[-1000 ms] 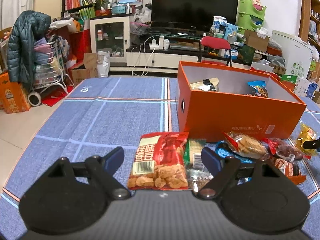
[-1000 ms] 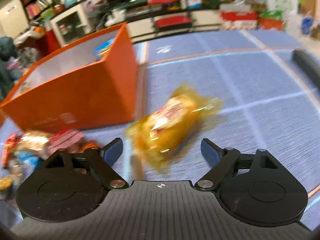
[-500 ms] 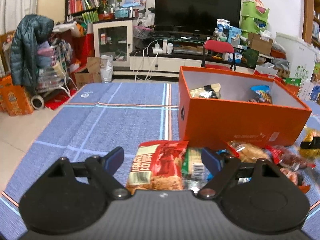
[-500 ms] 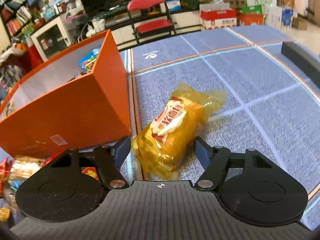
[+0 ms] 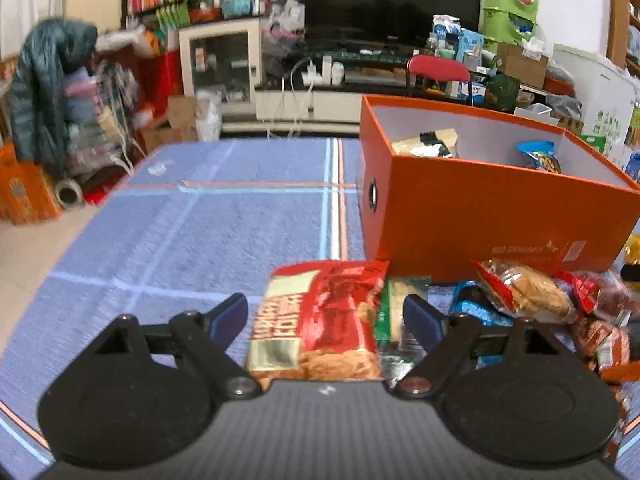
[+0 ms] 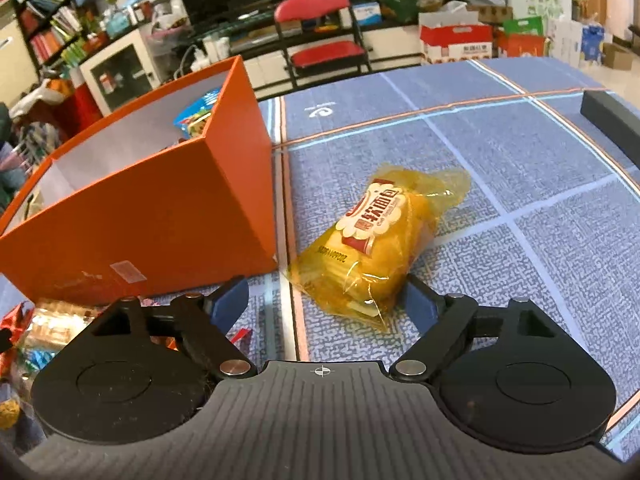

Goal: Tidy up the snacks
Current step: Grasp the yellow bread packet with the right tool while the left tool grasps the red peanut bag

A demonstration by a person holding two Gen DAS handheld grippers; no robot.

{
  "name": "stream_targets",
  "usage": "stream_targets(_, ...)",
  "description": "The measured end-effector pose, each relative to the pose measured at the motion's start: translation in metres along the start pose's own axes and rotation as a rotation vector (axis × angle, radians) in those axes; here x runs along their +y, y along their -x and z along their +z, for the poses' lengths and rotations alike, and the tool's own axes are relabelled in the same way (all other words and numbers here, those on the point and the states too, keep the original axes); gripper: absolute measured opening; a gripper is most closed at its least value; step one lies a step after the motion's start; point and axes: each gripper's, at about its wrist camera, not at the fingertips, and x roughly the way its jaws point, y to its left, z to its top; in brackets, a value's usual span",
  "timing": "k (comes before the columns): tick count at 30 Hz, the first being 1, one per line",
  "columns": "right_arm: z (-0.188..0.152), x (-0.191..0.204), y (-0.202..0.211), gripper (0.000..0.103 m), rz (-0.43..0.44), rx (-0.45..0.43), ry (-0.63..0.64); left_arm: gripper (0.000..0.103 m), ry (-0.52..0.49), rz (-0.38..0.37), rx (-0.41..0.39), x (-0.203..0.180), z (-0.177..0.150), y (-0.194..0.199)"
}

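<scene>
Yellow bread pack [image 6: 376, 240] between parted jaws

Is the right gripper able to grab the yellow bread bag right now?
Probably yes. The yellow bag lies alone on the cloth, its near end between the open fingers of the right gripper, whose jaws have just been opening. Nothing blocks it; the orange box stands aside.

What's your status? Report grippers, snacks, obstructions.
Left gripper open, straddling red snack bag. Right gripper jaws just reopened, yellow bread pack lying loose on the mat. Orange box beside it, path clear.
</scene>
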Motion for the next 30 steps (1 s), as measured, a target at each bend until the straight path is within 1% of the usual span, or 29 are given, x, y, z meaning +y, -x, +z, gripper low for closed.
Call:
stream_targets(2,0.0,-0.003,0.001,0.074,0.009,-0.003,-0.015,0.085,0.035,-0.01,0.014,0.002,0.002,-0.006)
stream_targets(4,0.001,-0.004,0.0,0.074,0.016,-0.004,-0.029,0.085,0.041,-0.003,0.021,0.003,0.004,-0.01)
stream_targets(6,0.001,-0.004,-0.001,0.074,0.005,-0.006,-0.023,0.085,0.054,0.002,0.036,0.005,0.006,-0.013)
stream_targets(8,0.001,-0.002,-0.002,0.074,-0.013,-0.008,-0.014,0.085,0.079,0.01,0.077,0.008,0.004,-0.018)
stream_targets(9,0.001,-0.001,-0.002,0.073,-0.021,-0.005,-0.008,0.083,0.097,0.006,0.08,0.01,0.003,-0.018)
stream_targets(10,0.002,0.0,-0.003,0.069,-0.029,-0.001,0.002,0.08,0.11,-0.001,0.082,0.011,0.002,-0.017)
stream_targets(11,0.002,0.002,-0.003,0.057,-0.044,-0.001,0.014,0.079,0.11,-0.008,0.088,0.01,0.003,-0.016)
stream_targets(12,0.003,0.003,-0.003,0.051,-0.057,0.0,0.027,0.078,0.109,-0.008,0.091,0.01,0.003,-0.015)
stream_targets(13,0.003,0.002,-0.002,0.041,-0.059,0.002,0.034,0.076,0.107,-0.008,0.093,0.009,0.002,-0.014)
stream_targets(14,0.004,0.001,-0.001,0.038,-0.058,0.003,0.033,0.075,0.106,-0.012,0.094,0.01,0.003,-0.012)
stream_targets(18,0.004,-0.005,0.001,0.033,-0.041,0.003,0.033,0.069,0.101,-0.014,0.103,0.008,0.002,-0.007)
stream_targets(21,0.003,-0.006,0.003,0.027,-0.036,0.005,0.043,0.066,0.095,-0.018,0.098,0.007,0.004,-0.002)
stream_targets(22,0.003,-0.006,0.004,0.026,-0.041,0.002,0.055,0.059,0.091,-0.02,0.094,0.005,0.003,0.0)
stream_targets(25,0.001,-0.001,0.006,0.025,-0.06,-0.001,0.094,0.059,0.07,-0.021,0.085,0.003,0.005,0.003)
stream_targets(30,0.002,0.0,0.006,0.025,-0.062,0.009,0.093,0.059,0.068,-0.013,0.096,0.003,0.004,0.001)
